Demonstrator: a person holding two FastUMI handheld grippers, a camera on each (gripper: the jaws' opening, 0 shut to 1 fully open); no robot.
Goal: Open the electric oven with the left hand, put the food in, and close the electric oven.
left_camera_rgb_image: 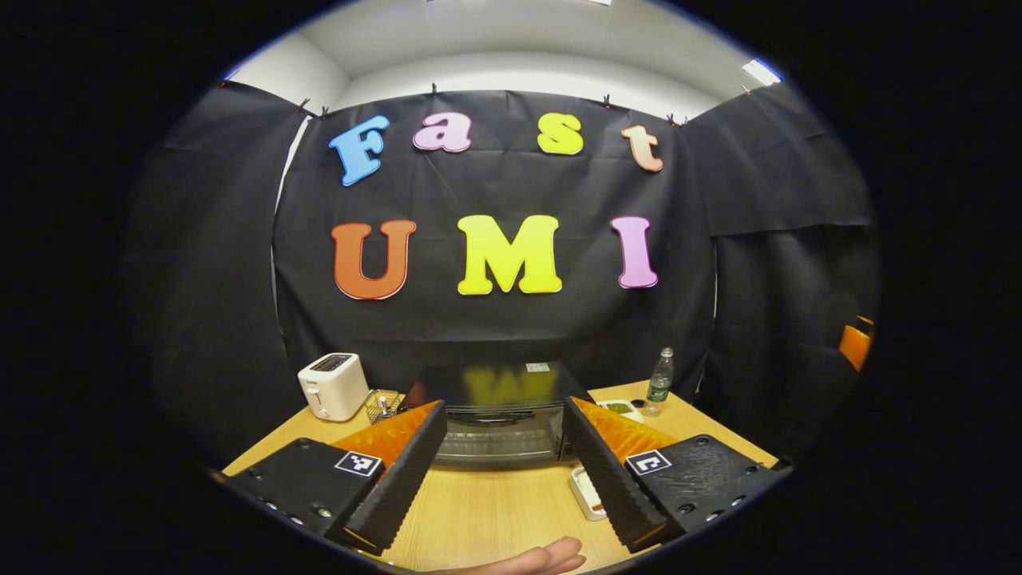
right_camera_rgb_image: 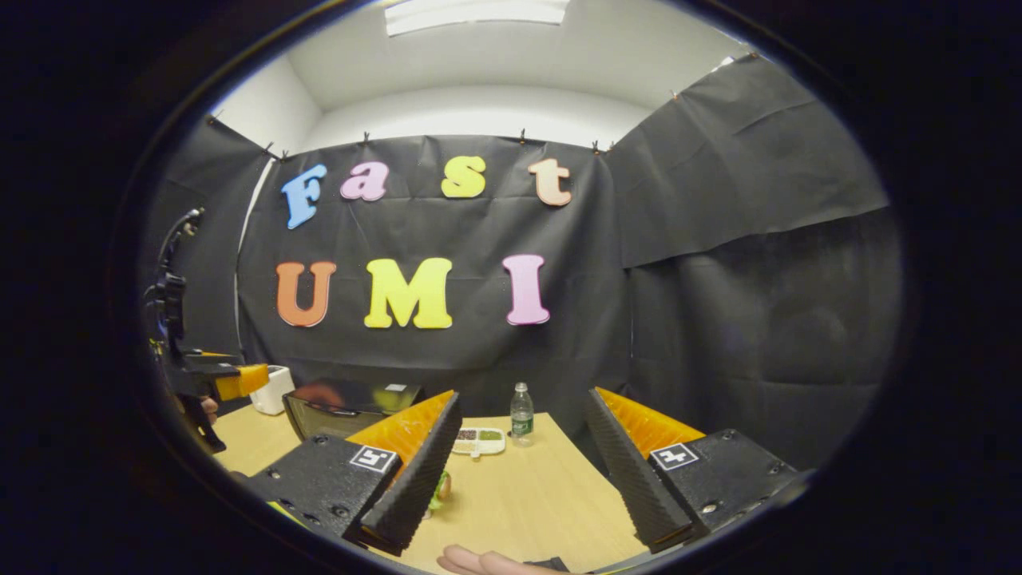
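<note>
The black electric oven (left_camera_rgb_image: 499, 423) stands at the middle of the wooden table (left_camera_rgb_image: 487, 511) with its glass door closed and its handle along the top edge. My left gripper (left_camera_rgb_image: 503, 409) is open just in front of it, its fingers framing the door without touching. The right gripper view has the oven (right_camera_rgb_image: 343, 407) at the left, with the left gripper (right_camera_rgb_image: 231, 382) held in front of it. My right gripper (right_camera_rgb_image: 524, 398) is open above the table, holding nothing. A small green and orange food item (right_camera_rgb_image: 441, 485) peeks out beside its left finger. A white tray (left_camera_rgb_image: 587, 491) lies by the left gripper's right finger.
A white toaster (left_camera_rgb_image: 334, 386) and a small wire rack (left_camera_rgb_image: 382, 406) stand left of the oven. A plastic bottle (left_camera_rgb_image: 659, 379) and a divided dish (right_camera_rgb_image: 477, 441) sit at the back right. A hand (left_camera_rgb_image: 527, 559) rests at the table's near edge.
</note>
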